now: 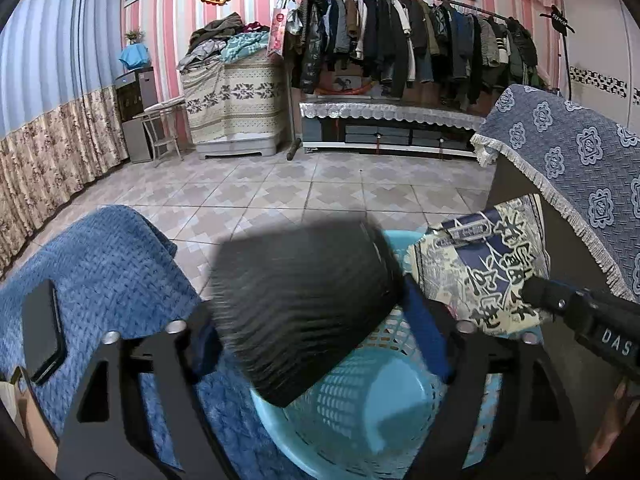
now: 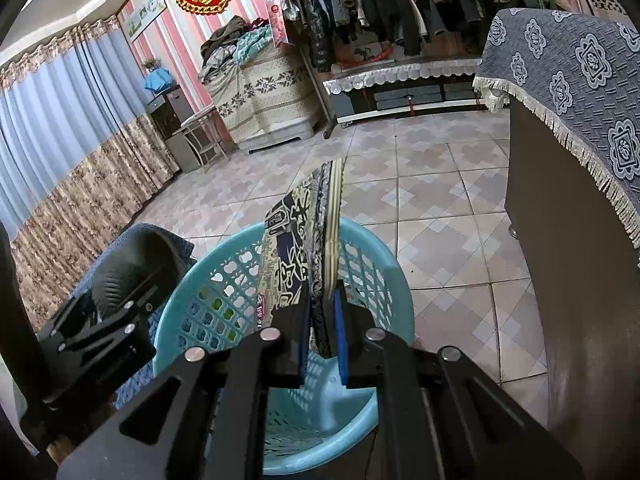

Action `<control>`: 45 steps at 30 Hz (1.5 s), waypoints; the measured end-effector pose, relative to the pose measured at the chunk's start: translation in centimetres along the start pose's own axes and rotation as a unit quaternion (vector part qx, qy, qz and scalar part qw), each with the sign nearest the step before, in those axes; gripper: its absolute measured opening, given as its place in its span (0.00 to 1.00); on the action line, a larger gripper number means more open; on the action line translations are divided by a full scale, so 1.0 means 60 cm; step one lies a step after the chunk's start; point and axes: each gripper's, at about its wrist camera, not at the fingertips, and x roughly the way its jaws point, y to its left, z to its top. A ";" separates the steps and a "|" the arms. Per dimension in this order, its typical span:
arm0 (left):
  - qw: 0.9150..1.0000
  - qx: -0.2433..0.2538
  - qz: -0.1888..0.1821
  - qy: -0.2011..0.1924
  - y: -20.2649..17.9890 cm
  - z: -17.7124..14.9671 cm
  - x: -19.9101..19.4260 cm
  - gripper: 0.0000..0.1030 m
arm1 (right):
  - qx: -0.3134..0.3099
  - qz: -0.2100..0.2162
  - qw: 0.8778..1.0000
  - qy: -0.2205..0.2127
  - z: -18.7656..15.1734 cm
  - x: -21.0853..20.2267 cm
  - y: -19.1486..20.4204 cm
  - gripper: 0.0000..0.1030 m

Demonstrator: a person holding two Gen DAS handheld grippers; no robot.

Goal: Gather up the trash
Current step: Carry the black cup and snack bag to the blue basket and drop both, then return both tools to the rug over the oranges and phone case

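Two tools hang over a light-blue plastic basket on the tiled floor; the right tool is clenched on the edge of a flat printed snack bag, holding it upright above the basket's mouth; the left tool has its jaws spread wide, a blurred black object lying between them over the rim, though whether the pads touch it cannot be told; a dark phone lies on the blue knitted cover beside the basket.
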 end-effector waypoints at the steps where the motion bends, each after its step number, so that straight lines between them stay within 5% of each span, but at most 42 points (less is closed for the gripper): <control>1: 1.000 -0.001 0.007 -0.007 0.005 0.000 -0.005 0.87 | 0.000 0.000 1.000 0.000 -0.001 0.001 -0.001 0.11; 13: 0.997 -0.048 0.063 -0.020 0.091 -0.007 -0.059 0.93 | -0.023 -0.003 1.000 0.021 -0.007 0.027 0.022 0.16; 14: 0.996 -0.052 0.067 -0.022 0.097 -0.008 -0.065 0.93 | -0.026 -0.002 0.999 0.023 -0.008 0.030 0.025 0.19; 16: 0.995 -0.057 0.073 -0.024 0.107 -0.010 -0.075 0.93 | -0.037 -0.009 0.999 0.030 -0.012 0.040 0.035 0.45; 17: 0.995 -0.059 0.075 -0.026 0.111 -0.011 -0.080 0.94 | -0.046 -0.019 0.998 0.030 -0.014 0.041 0.041 0.66; 24: 0.992 -0.086 0.087 -0.027 0.146 -0.021 -0.120 0.95 | -0.054 -0.042 0.998 0.010 -0.007 0.024 0.042 0.82; 35: 0.983 -0.126 0.123 -0.045 0.222 -0.043 -0.207 0.95 | -0.091 -0.016 0.995 -0.034 -0.005 -0.011 0.096 0.86; 45: 0.969 -0.159 0.180 -0.051 0.312 -0.086 -0.319 0.95 | -0.129 0.054 0.989 -0.051 -0.020 -0.060 0.192 0.86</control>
